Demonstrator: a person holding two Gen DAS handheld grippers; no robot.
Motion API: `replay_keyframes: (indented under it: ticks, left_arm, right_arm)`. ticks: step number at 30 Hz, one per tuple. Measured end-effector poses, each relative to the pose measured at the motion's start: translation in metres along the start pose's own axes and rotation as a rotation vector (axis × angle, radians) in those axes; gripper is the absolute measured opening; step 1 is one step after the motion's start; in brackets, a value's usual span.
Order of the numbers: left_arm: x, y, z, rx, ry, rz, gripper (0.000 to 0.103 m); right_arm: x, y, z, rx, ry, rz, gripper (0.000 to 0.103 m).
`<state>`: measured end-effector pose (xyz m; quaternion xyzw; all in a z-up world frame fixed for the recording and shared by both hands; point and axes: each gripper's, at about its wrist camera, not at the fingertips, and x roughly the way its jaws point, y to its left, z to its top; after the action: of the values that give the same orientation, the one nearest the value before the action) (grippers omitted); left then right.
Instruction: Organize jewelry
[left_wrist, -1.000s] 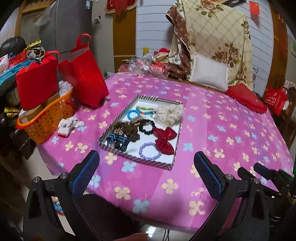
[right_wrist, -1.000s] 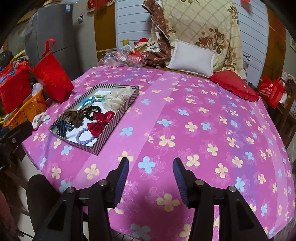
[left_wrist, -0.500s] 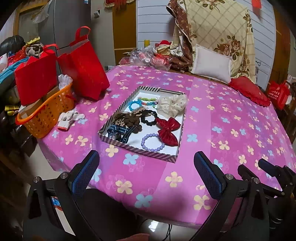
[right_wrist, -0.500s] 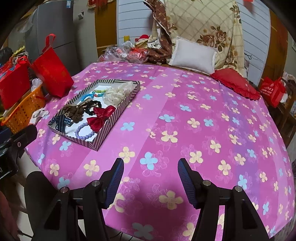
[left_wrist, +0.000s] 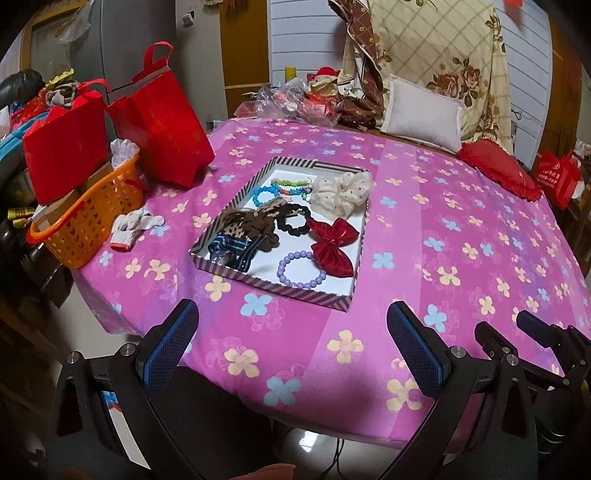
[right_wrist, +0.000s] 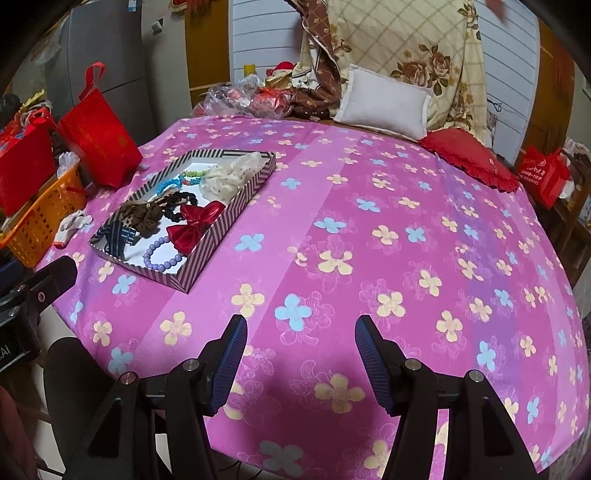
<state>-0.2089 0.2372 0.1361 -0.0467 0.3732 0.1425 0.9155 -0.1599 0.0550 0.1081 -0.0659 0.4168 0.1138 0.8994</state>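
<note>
A striped shallow tray (left_wrist: 273, 284) (right_wrist: 236, 210) lies on the pink flowered tablecloth, left of centre. In it lie a red bow (left_wrist: 332, 242) (right_wrist: 195, 225), a purple bead bracelet (left_wrist: 300, 269) (right_wrist: 162, 254), a cream scrunchie (left_wrist: 341, 194) (right_wrist: 231, 175), a black scrunchie (left_wrist: 293, 219), brown and blue bows (left_wrist: 243, 229) and blue and green bead bracelets (left_wrist: 280, 188). My left gripper (left_wrist: 291, 332) is open and empty, near the table's front edge below the tray. My right gripper (right_wrist: 301, 347) is open and empty over the cloth, right of the tray.
An orange basket (left_wrist: 85, 218) and red bags (left_wrist: 162, 118) crowd the table's left edge, with white gloves (left_wrist: 135, 225) beside them. A white pillow (left_wrist: 421, 110), a red cushion (left_wrist: 498, 170) and plastic-wrapped items (left_wrist: 291, 99) lie at the back.
Both grippers have moved forward over the table and a little toward the tray. The right gripper's fingers have opened wider. Nothing in the tray has moved.
</note>
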Motion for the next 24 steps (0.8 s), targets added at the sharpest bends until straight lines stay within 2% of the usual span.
replay_keyframes:
  ticks: [24]
  left_arm:
    - [0.01,-0.0036,-0.0067,0.01,0.031,0.012,0.102]
  right_arm:
    - [0.0089,0.0026,-0.0045,-0.004,0.027,-0.005,0.059]
